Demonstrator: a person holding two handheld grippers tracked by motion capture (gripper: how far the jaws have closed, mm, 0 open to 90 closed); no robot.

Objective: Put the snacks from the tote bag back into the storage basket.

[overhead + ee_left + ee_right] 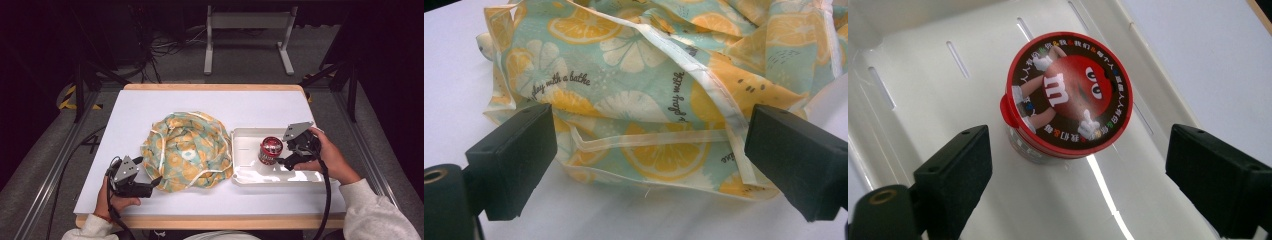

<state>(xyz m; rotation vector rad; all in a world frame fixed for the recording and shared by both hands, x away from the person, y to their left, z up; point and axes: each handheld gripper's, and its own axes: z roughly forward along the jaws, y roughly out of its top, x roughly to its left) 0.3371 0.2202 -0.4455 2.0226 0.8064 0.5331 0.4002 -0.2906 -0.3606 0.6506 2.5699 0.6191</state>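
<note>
Right gripper [1078, 165] hovers wide over the M&M's tub [1068, 97]; left gripper [649, 160] gapes at the lemon-print cloth [634, 95] — a thin hem could slip.

The high view is soft and dim at its edges, with the white table [130, 120] evenly lit from above. In the right gripper view a streak of glare crosses the tray [1108, 195] between the jaws, and the lid [1070, 92] beyond them shines. Shadows are faint.
</note>
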